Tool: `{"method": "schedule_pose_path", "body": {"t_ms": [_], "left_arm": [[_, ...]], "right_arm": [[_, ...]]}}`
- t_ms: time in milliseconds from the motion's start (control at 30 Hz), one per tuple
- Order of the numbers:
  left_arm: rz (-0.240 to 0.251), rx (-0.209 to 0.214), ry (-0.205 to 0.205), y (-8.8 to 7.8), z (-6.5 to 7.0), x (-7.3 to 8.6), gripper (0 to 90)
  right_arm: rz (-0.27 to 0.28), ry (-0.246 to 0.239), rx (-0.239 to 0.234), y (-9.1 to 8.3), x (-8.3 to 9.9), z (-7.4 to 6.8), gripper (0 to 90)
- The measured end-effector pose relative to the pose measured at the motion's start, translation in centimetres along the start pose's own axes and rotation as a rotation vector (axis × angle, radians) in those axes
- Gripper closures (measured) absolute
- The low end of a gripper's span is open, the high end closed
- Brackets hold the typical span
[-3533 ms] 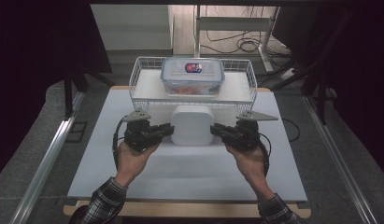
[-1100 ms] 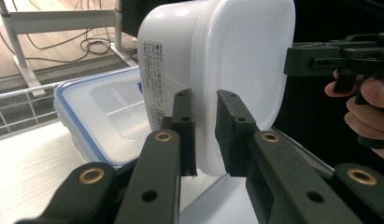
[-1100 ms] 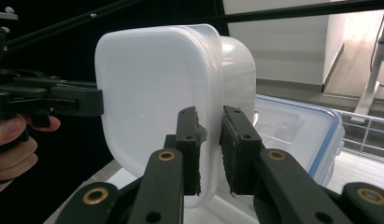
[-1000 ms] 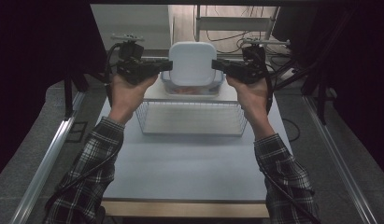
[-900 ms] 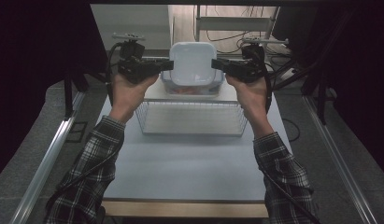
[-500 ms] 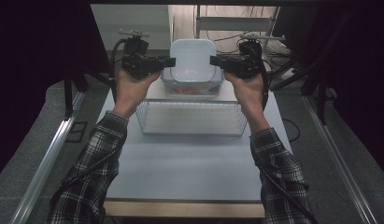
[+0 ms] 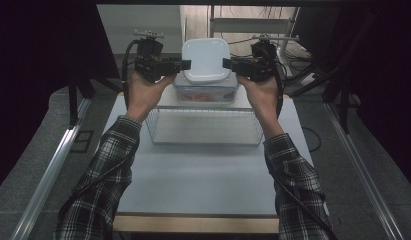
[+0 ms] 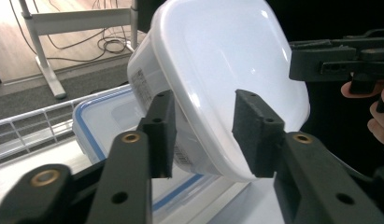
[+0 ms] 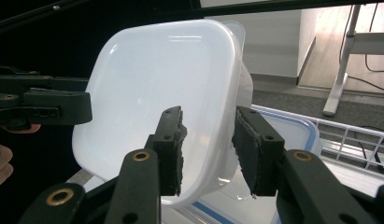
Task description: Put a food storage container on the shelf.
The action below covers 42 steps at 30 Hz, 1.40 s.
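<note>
The white tub (image 7: 206, 60) is tilted between the left tongs (image 7: 185, 64) and right tongs (image 7: 227, 63), above the blue-rimmed container (image 7: 207, 93) in the wire basket (image 7: 205, 127). Both tongs' jaws have just been opening; the tub's rim lies between loosened pads.

Printed label (image 8: 142, 88) on white container (image 8: 227, 70): unreadable

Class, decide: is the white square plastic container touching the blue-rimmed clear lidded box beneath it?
Touching. In the left gripper view the white square plastic container rests tilted, its lower edge on the lid of the blue-rimmed clear box.
</note>
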<state>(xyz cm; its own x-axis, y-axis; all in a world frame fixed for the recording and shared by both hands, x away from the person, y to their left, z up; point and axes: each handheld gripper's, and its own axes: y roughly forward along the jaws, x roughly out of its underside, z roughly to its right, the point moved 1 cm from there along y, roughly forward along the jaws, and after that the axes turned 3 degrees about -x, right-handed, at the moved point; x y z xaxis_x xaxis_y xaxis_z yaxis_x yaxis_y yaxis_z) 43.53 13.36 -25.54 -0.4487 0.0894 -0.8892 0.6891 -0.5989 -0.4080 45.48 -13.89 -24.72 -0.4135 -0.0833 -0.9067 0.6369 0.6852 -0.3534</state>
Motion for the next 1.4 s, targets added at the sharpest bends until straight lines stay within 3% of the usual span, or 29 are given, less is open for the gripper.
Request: {"method": "schedule_pose_path", "body": {"t_ms": [100, 167, 467, 667, 800, 967, 1133, 1300, 1400], "left_arm": [[0.011, -0.038, 0.018, 0.3, -0.3, 0.0, 52.7], [0.016, -0.042, 0.003, 0.6, -0.5, -0.2, 49.0], [0.024, -0.11, 0.033, 1.4, -0.8, -0.9, 46.9], [0.024, -0.118, 0.053, 1.5, -0.9, -1.1, 44.4], [0.033, -0.105, 0.064, 0.9, -0.9, -0.9, 39.5], [0.028, -0.028, 0.066, 0.0, -0.8, -0.4, 31.2], [0.015, -0.012, 0.079, -0.4, -0.5, 0.5, 19.4], [0.005, -0.013, 0.135, -0.9, 0.3, 1.5, 11.5], [0.0, 0.004, 0.144, -1.1, 0.6, 2.0, 7.6]], "right_arm": [[0.003, 0.013, -0.008, 0.3, 0.0, 0.2, 61.6], [0.002, 0.012, -0.002, 0.5, 0.0, 0.1, 61.9], [0.017, 0.02, 0.03, 0.9, -0.1, 0.3, 58.5], [0.03, 0.03, 0.035, 1.0, -0.1, 0.6, 54.5], [0.04, 0.027, 0.032, 0.5, -0.1, 0.6, 47.3], [0.044, 0.034, -0.028, -0.2, 0.1, 0.8, 37.4], [0.035, 0.002, -0.066, -0.6, 0.8, 0.5, 30.3], [0.023, -0.04, -0.075, -0.8, 1.5, 0.1, 24.0], [0.02, -0.06, -0.076, -1.0, 1.9, -0.2, 21.0]]}}
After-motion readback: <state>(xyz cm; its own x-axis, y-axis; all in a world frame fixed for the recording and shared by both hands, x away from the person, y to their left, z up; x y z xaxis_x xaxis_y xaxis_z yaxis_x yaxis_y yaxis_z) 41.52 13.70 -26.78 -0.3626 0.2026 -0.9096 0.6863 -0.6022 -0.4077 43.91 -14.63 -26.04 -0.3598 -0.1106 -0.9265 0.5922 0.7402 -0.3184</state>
